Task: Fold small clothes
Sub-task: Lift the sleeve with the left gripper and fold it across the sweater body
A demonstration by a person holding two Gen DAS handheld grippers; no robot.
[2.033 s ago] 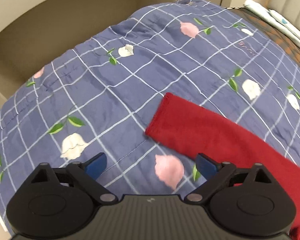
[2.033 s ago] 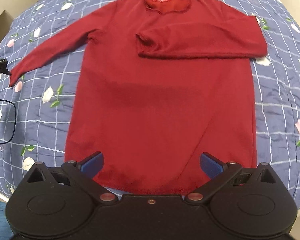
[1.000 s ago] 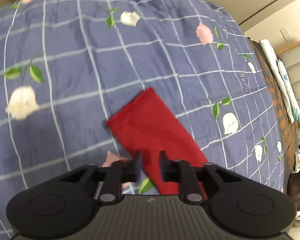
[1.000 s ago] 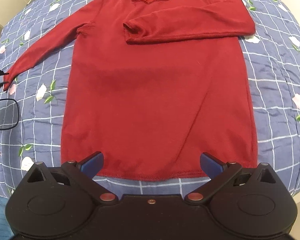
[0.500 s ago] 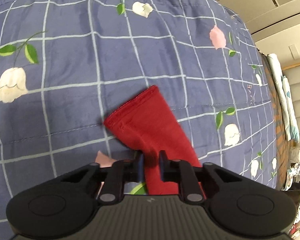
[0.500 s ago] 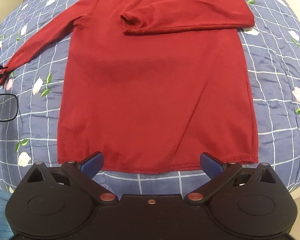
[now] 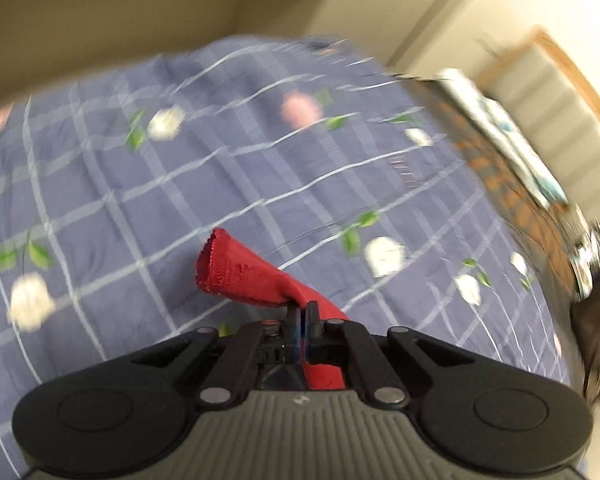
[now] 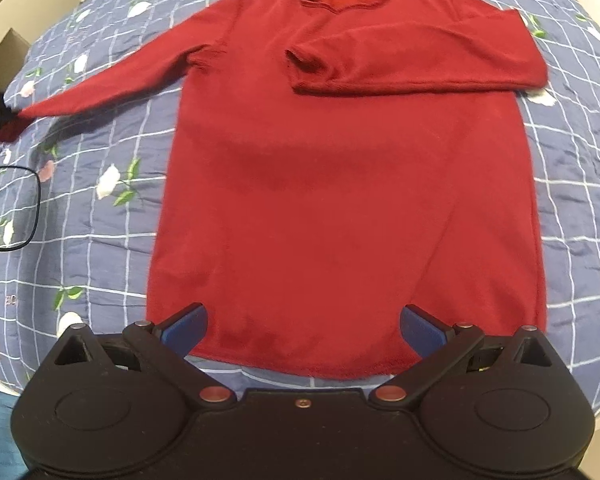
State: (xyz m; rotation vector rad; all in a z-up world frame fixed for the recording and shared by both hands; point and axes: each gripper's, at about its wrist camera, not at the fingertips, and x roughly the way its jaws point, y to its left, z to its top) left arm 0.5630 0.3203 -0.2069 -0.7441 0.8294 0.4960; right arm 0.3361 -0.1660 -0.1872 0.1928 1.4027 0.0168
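Left gripper [image 7: 301, 312] pinches the cuff [image 7: 236, 272] off the quilt [image 7: 140, 200], right gripper [image 8: 302, 330] spread over the sweater [image 8: 348, 200] hem; thin pinch may slip, dropping the sleeve crooked.

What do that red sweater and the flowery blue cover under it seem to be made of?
The red sweater looks like a soft, matte knit, perhaps wool or acrylic: fuzzy surface, rolled neckline, and a limp cuff drooping from the left gripper. The blue cover looks like quilted woven fabric, perhaps cotton or polyester, with a printed white grid and flowers, a slight sheen and puckered stitch lines.
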